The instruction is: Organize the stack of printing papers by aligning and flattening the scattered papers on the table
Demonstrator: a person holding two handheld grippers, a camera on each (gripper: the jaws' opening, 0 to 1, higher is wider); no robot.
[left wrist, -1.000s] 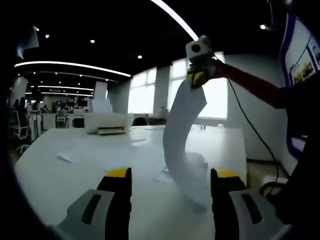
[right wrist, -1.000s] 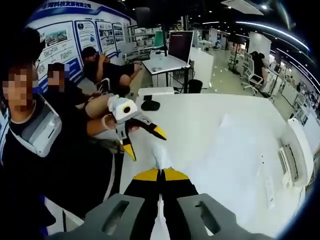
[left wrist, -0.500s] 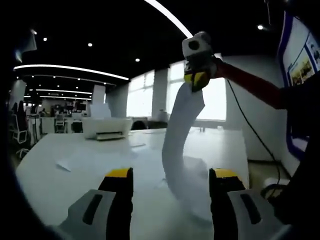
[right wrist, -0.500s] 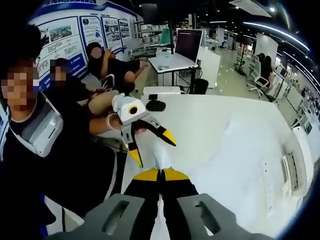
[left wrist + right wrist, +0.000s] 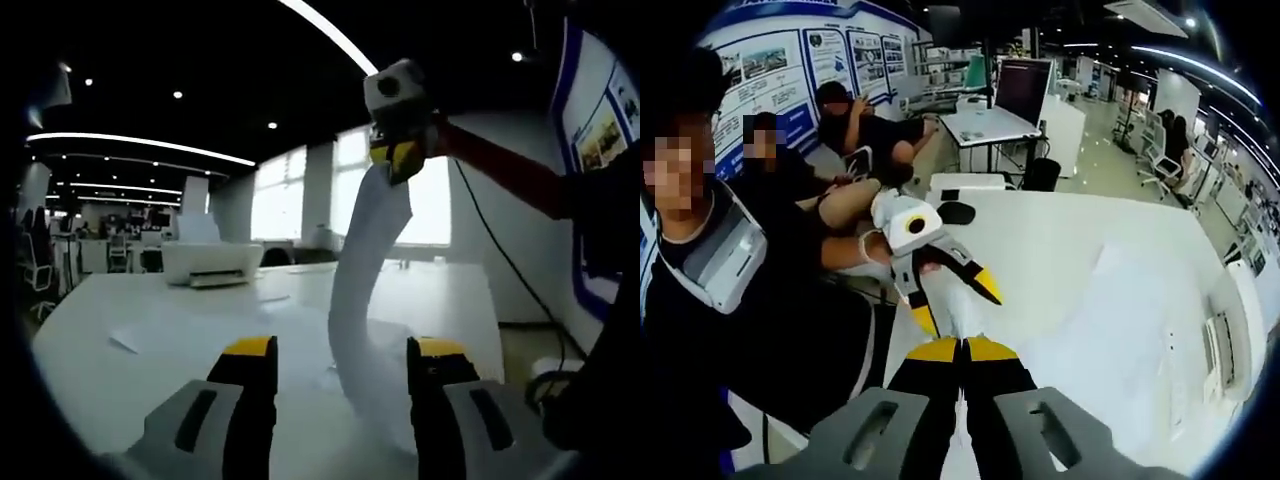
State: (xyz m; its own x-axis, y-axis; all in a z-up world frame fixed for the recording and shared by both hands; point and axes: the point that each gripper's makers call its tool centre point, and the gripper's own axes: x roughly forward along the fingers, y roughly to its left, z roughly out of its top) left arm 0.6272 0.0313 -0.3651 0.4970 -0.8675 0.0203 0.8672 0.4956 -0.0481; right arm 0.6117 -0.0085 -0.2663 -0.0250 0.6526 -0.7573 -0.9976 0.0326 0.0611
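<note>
Left gripper view, from left to right: a white box-shaped printer (image 5: 210, 263) stands at the far side of the broad white table (image 5: 90, 350), with loose white printing papers (image 5: 200, 325) lying flat and scattered on the tabletop in front of it. The left gripper (image 5: 340, 365), black with yellow tips, hovers low over the table with its jaws spread wide and nothing between them. Beyond it, the right gripper (image 5: 398, 158) is raised high, its yellow tips pressed together on the top edge of a long white sheet of paper (image 5: 362, 290), which hangs down in a curve to the pile on the table.

Right gripper view, from left to right: seated people, the left gripper (image 5: 958, 302) with jaws apart, the right gripper (image 5: 962, 350) pinching the sheet (image 5: 958, 322), and the table (image 5: 1060, 260).
</note>
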